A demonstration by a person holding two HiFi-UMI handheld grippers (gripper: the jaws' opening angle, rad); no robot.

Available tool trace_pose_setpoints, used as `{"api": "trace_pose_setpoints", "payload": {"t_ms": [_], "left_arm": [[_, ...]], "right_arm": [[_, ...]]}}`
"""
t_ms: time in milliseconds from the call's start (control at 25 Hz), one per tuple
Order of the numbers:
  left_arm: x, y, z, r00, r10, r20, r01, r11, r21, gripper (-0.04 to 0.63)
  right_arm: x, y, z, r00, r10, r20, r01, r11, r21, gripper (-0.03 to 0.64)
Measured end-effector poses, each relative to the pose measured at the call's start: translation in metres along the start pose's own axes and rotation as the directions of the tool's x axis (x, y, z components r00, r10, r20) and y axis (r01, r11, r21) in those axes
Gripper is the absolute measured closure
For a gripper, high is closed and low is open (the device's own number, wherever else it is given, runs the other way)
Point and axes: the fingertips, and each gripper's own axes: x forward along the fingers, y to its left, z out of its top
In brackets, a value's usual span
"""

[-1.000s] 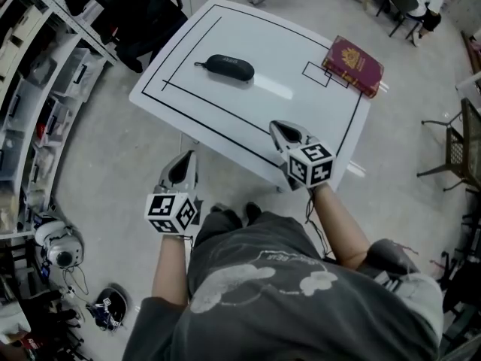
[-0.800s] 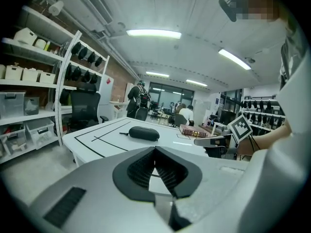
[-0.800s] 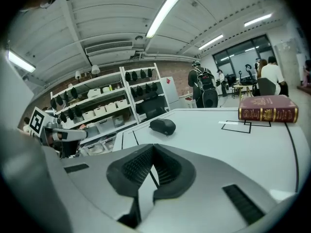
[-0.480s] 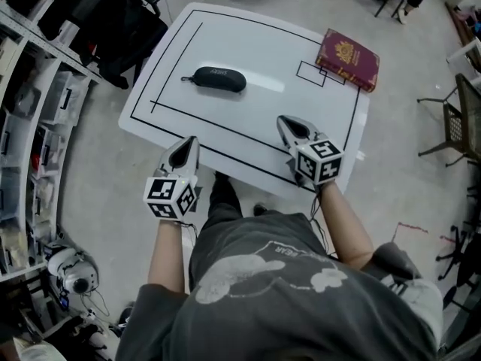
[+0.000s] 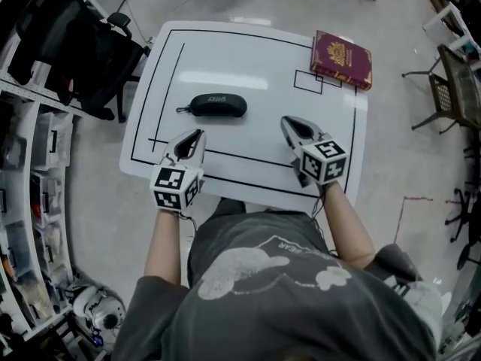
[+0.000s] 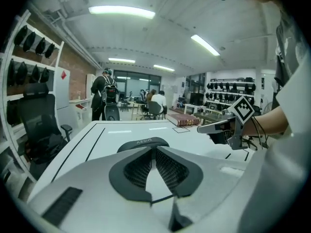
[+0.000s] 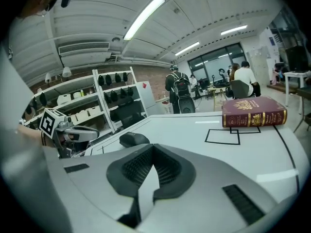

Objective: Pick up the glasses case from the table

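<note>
The glasses case (image 5: 218,105) lies flat on the desk (image 5: 255,59), near the left claw (image 5: 194,134), at its 1 o'clock. That claw and the right claw (image 5: 288,121) are pressed together, empty. Spread the left claw first, then straddle the case's middle across its narrow width.

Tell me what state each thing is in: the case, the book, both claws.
glasses case: closed, lying flat on the table, untouched
book: closed, flat at the table's far corner
left claw: shut, empty, pointing at the glasses case
right claw: shut, empty
</note>
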Motion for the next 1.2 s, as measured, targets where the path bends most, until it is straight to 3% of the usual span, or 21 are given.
{"api": "trace_pose_setpoints", "payload": {"t_ms": [160,400,480,600,840,960,1040,1200], "left_arm": [[0.021,0.014,0.004,0.992,-0.112,-0.053,0.116,0.99,0.084,0.475],[0.05,0.027,0.003,0.955,-0.244,-0.166,0.275,0.94,0.201,0.297],[0.062,0.032,0.003,0.942,-0.266,-0.206,0.313,0.917,0.246,0.256],[0.078,0.036,-0.002,0.91,-0.303,-0.282,0.388,0.86,0.331,0.208],[0.101,0.034,-0.018,0.823,-0.366,-0.435,0.545,0.726,0.42,0.183],[0.112,0.031,-0.033,0.773,-0.367,-0.517,0.604,0.673,0.426,0.183],[0.118,0.029,-0.037,0.757,-0.369,-0.539,0.622,0.658,0.424,0.183],[0.126,0.024,-0.04,0.735,-0.39,-0.555,0.645,0.653,0.396,0.184]], "right_arm": [[0.012,-0.005,0.007,0.997,-0.071,0.007,0.07,0.997,0.033,0.617],[0.024,-0.005,0.011,0.989,-0.146,-0.001,0.146,0.987,0.069,0.617],[0.028,-0.007,0.011,0.986,-0.169,-0.006,0.169,0.982,0.078,0.617],[0.029,-0.01,0.013,0.978,-0.206,-0.014,0.207,0.974,0.094,0.617],[0.027,-0.018,0.015,0.963,-0.269,-0.027,0.27,0.957,0.107,0.617],[0.028,-0.022,0.014,0.958,-0.285,-0.034,0.287,0.952,0.109,0.617],[0.03,-0.023,0.016,0.956,-0.291,-0.035,0.293,0.95,0.111,0.617],[0.031,-0.025,0.017,0.954,-0.297,-0.036,0.299,0.947,0.112,0.617]]}}
